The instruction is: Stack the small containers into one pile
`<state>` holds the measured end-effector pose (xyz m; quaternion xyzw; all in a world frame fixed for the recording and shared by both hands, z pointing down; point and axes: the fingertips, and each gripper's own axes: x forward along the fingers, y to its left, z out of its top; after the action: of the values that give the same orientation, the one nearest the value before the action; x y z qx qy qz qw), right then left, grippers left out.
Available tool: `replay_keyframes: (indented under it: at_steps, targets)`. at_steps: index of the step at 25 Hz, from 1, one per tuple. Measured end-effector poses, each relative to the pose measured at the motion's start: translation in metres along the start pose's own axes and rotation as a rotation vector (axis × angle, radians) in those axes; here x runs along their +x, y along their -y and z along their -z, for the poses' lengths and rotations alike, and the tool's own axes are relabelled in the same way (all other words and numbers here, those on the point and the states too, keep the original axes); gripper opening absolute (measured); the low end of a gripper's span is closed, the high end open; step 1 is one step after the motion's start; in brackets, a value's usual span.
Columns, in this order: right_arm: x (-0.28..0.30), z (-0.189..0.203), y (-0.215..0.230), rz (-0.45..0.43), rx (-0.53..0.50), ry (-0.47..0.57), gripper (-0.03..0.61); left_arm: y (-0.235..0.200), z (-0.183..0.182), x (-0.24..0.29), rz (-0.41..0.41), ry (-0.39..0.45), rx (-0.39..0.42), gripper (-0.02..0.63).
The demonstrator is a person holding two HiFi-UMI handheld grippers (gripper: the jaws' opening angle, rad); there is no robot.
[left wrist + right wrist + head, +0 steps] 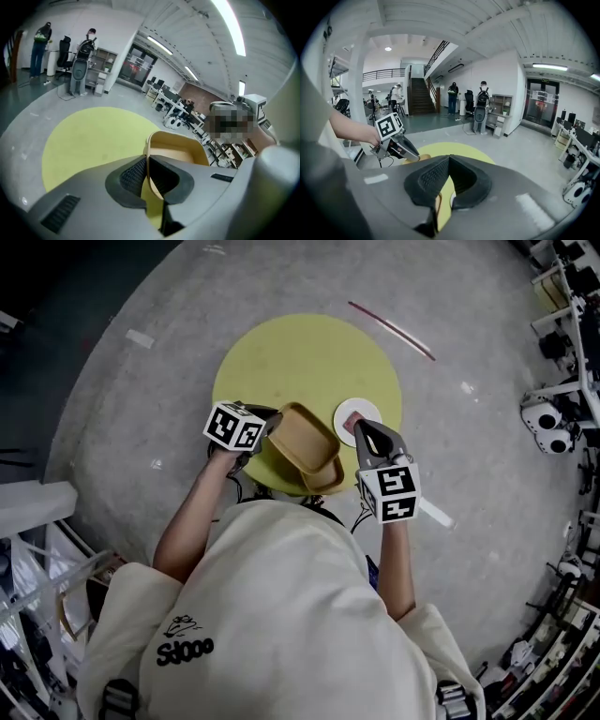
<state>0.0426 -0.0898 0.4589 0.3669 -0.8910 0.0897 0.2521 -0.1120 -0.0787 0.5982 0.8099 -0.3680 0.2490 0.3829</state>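
A tan rectangular container (302,437) hangs tilted over the near edge of the round yellow table (281,352). My left gripper (273,420) is shut on its rim; in the left gripper view the thin wall of the container (180,150) runs between the pads of the left gripper (148,160). Part of a second tan container (326,478) shows under its near end. A small white round container (362,409) sits on the table to the right, and my right gripper (362,429) is right at it, jaws together (449,159). The left gripper (408,155) also shows in the right gripper view.
The table stands on a grey floor. A red stick (390,329) lies on the floor beyond it and a white strip (435,514) to the near right. Equipment and shelving (548,423) crowd the right side. People stand far off by a staircase (483,101).
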Motion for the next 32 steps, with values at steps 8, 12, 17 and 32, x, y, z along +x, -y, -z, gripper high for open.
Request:
replay_keyframes:
  at_steps: [8, 12, 17, 32]
  targets:
    - [-0.026, 0.041, 0.042, 0.109, 0.106, -0.053, 0.009, 0.036, 0.007, 0.068, 0.089, -0.214, 0.209, 0.025]
    - [-0.041, 0.056, 0.037, 0.136, 0.146, -0.078, 0.008, 0.046, 0.022, 0.078, 0.091, -0.268, 0.278, 0.025]
    - [-0.064, 0.074, 0.038, 0.158, 0.180, -0.101, 0.008, 0.055, 0.025, 0.091, 0.063, -0.282, 0.313, 0.025]
    - [-0.081, 0.103, 0.033, 0.156, 0.218, -0.148, 0.008, 0.060, 0.027, 0.113, 0.009, -0.214, 0.401, 0.025]
